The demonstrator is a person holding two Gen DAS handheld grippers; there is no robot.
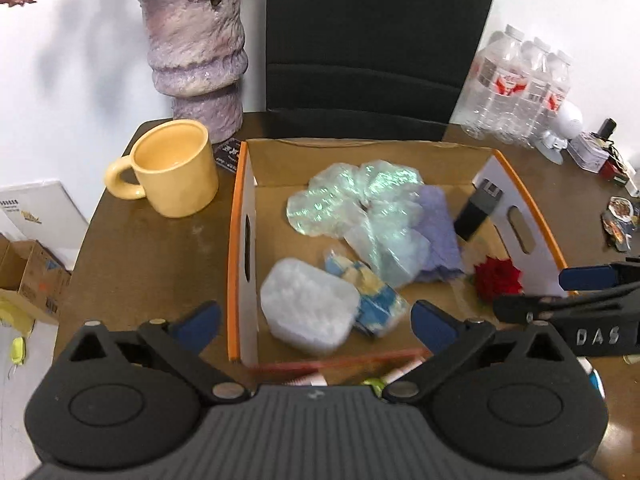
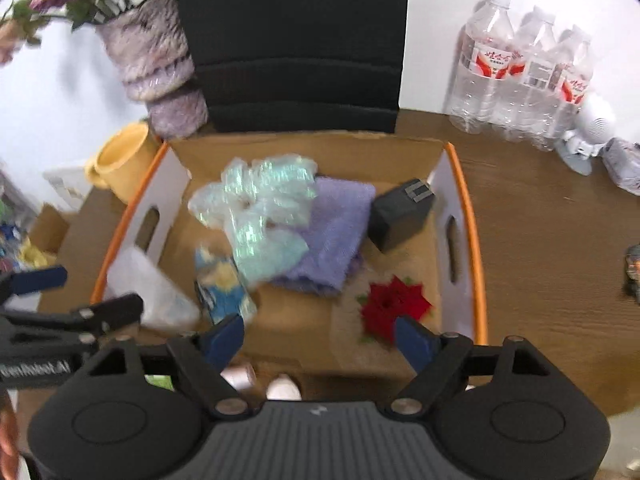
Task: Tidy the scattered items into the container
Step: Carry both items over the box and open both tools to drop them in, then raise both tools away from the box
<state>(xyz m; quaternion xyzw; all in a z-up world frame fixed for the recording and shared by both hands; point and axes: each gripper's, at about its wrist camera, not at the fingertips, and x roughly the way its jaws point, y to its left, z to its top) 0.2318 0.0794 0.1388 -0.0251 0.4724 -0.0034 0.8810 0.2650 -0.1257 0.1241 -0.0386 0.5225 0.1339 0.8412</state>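
Observation:
An orange-rimmed cardboard box [image 1: 240, 240] [image 2: 476, 240] sits on the brown table. Inside lie a shiny iridescent wrapper [image 1: 356, 200] [image 2: 260, 200], a purple cloth [image 1: 436, 236] [image 2: 336, 236], a black charger [image 1: 478, 208] [image 2: 400, 212], a red flower [image 1: 498, 278] [image 2: 394, 304], a blue-yellow packet [image 1: 376, 296] [image 2: 222, 284] and a translucent white case [image 1: 310, 304] [image 2: 148, 288]. My left gripper [image 1: 316, 322] is open and empty over the box's near edge. My right gripper [image 2: 320, 340] is open and empty beside it, its fingers [image 1: 588, 276] showing at the right of the left wrist view.
A yellow mug [image 1: 172, 168] [image 2: 120, 160] and a purple vase [image 1: 196, 48] [image 2: 156, 64] stand left of the box. A black chair back [image 1: 376, 40] is behind. Water bottles [image 1: 516, 80] [image 2: 524, 68] and small items are at the right. Small objects lie below the box's near edge.

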